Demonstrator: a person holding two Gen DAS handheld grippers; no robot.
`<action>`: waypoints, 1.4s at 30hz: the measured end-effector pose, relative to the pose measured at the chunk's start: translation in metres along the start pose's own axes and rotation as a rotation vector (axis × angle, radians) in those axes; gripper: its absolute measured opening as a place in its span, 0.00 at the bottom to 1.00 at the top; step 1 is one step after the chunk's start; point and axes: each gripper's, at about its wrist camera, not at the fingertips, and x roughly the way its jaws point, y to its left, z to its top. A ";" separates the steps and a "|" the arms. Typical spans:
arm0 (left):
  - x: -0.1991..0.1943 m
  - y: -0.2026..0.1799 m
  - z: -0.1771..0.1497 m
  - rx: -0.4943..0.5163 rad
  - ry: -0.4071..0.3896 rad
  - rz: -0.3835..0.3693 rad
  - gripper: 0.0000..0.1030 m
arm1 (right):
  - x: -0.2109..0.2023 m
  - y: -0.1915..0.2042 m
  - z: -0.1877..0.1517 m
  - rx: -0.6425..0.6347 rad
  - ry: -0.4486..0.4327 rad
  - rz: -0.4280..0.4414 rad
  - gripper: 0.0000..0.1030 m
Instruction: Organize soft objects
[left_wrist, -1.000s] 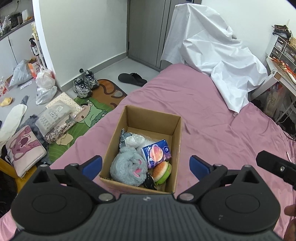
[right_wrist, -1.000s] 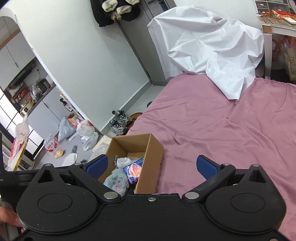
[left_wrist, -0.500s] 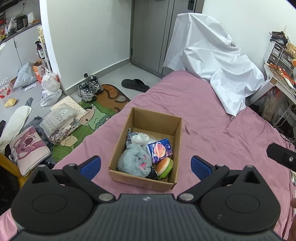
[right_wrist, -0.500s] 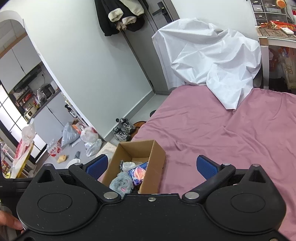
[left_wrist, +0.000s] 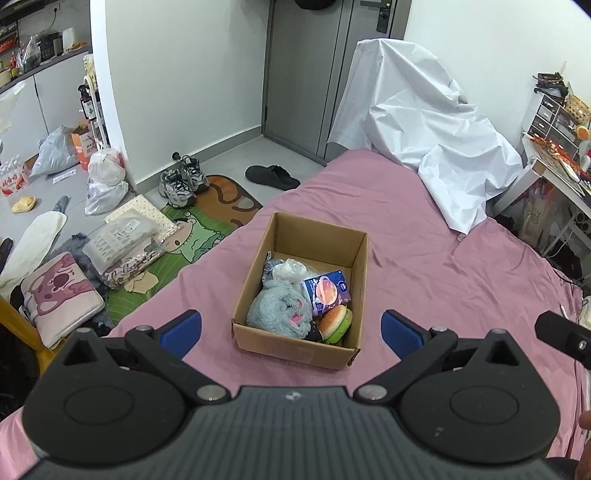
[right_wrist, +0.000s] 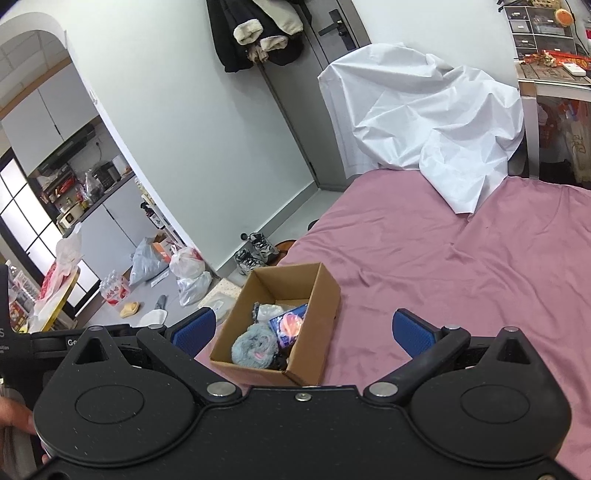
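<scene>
Soft toys sit packed in a cardboard box (left_wrist: 301, 295) on the pink bed (left_wrist: 424, 266): grey plush (left_wrist: 279, 310), tissue pack (left_wrist: 327, 291), burger toy (left_wrist: 334, 323), plus a crumpled white bit I can't identify. Something dark beneath the plush is mostly hidden. Left claw (left_wrist: 291, 328) and right claw (right_wrist: 303, 326) both spread wide, holding nothing, above the bed.

Pink-sheeted bed (left_wrist: 424, 236), grey door (left_wrist: 306, 70), cluttered floor (left_wrist: 229, 166).
</scene>
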 end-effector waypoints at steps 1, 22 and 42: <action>-0.001 0.000 0.000 0.004 -0.004 -0.002 1.00 | -0.001 0.002 -0.001 -0.004 0.000 0.000 1.00; -0.007 0.008 -0.018 0.026 0.005 -0.010 1.00 | -0.009 0.020 -0.016 -0.072 0.007 0.028 1.00; -0.006 0.014 -0.026 0.023 0.012 -0.015 1.00 | -0.003 0.019 -0.024 -0.062 0.047 0.003 1.00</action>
